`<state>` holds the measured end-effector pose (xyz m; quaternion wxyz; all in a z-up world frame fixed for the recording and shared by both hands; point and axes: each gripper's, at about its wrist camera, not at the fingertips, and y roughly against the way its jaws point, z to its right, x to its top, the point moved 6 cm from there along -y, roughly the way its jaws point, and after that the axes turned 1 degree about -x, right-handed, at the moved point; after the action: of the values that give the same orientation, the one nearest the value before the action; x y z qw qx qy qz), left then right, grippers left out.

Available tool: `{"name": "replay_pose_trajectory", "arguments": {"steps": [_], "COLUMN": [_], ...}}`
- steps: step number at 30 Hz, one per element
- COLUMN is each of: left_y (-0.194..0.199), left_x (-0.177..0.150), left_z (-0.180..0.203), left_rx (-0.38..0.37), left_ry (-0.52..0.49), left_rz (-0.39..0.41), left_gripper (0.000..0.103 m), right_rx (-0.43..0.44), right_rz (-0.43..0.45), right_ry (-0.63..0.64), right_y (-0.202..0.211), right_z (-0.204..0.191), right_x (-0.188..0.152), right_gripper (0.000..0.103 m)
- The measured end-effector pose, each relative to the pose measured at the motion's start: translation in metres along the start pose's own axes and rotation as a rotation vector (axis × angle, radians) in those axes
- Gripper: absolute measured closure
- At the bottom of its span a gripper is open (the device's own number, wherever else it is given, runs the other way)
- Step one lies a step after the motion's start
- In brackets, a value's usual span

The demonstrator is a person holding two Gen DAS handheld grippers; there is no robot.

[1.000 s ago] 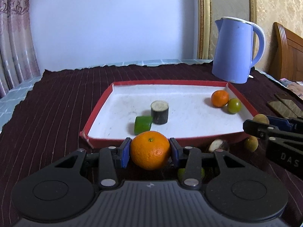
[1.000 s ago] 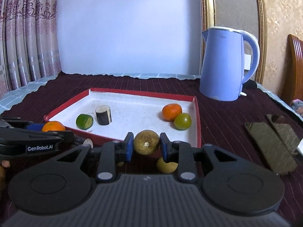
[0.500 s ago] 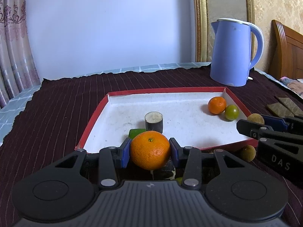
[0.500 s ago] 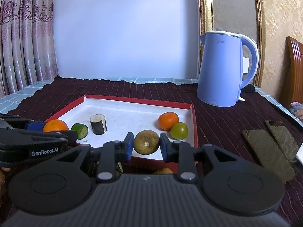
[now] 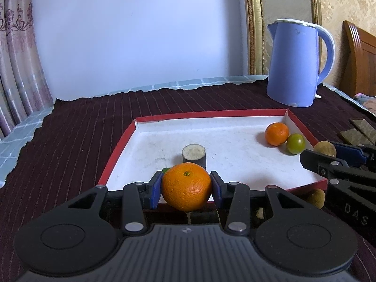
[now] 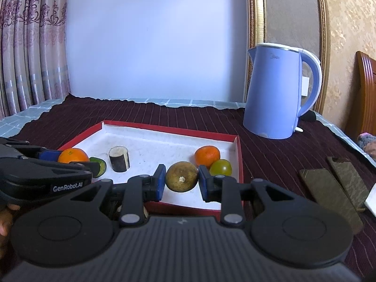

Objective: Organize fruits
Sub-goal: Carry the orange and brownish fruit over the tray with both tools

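On the maroon tablecloth (image 5: 77,127), blue kettle (image 5: 296,63)

soft even daylight; sharp focus; fisheye-curved edges

A pale blank wall (image 6: 152,42) is seen behind the surface (image 5: 77,127), which is covered by a dark maroon striped cloth over a light checked one. Patterned pink curtains (image 6: 30,47) are hung at the left, while a gilt frame (image 5: 255,23), textured beige wallpaper (image 6: 350,18) and a carved wooden headboard (image 5: 357,56) are seen at the right.
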<state>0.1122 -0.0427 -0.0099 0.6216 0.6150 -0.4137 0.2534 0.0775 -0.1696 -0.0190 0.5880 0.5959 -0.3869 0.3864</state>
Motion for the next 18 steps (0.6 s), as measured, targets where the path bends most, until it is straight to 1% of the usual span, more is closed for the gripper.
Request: {"name": "replay_pose_trajectory", "arguments": {"steps": [18], "left_y": [-0.019], "left_x": [0.01], "left_z": [-0.003], "left_rx": [0.045], "left_ry": [0.006], "left_rz": [-0.027], "left_gripper": [0.061], "right_rx": [-0.009], "right_rz": [0.012], "right_ry": [0.015], "right_y": [-0.008], "right_z": [0.0], "right_x": [0.012], "right_gripper": [0.076]}}
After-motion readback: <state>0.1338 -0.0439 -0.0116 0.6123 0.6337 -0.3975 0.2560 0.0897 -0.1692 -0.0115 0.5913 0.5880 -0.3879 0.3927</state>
